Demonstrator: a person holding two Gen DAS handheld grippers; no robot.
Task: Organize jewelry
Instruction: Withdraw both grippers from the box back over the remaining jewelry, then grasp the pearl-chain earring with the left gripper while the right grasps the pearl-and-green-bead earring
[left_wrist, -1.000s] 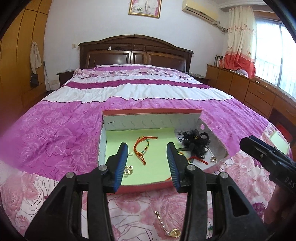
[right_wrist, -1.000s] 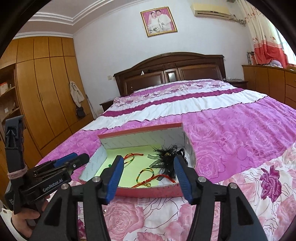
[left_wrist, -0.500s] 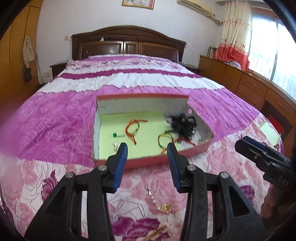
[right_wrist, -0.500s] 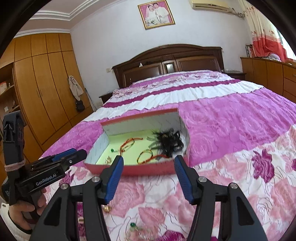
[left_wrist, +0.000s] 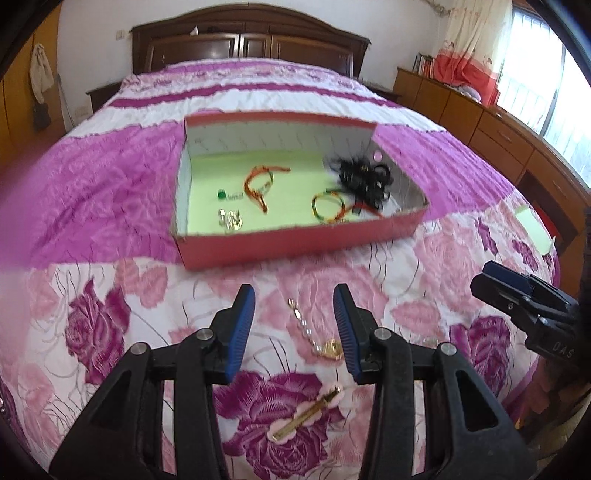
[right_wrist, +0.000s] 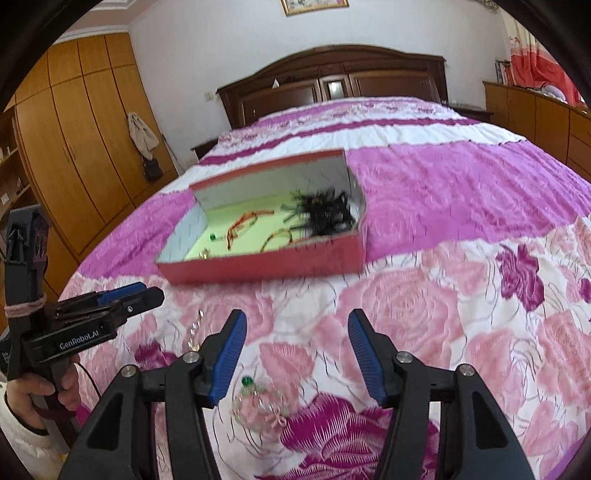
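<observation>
Both hand-held grippers, left (left_wrist: 293, 328) and right (right_wrist: 293, 354), pulled back from box (left_wrist: 295, 242), wide, empty; pearl chain (left_wrist: 314, 332) lower centre, likely next.

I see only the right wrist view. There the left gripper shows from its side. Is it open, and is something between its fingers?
Observer: Yes, the left gripper is open. In its own view a pearl chain with a gold pendant lies on the bedspread between the fingers, not gripped.
Operator: Is any other jewelry outside the box on that side?
Observer: A gold hair clip lies on the bedspread outside the red box, nearer to the left camera than the chain.
</observation>
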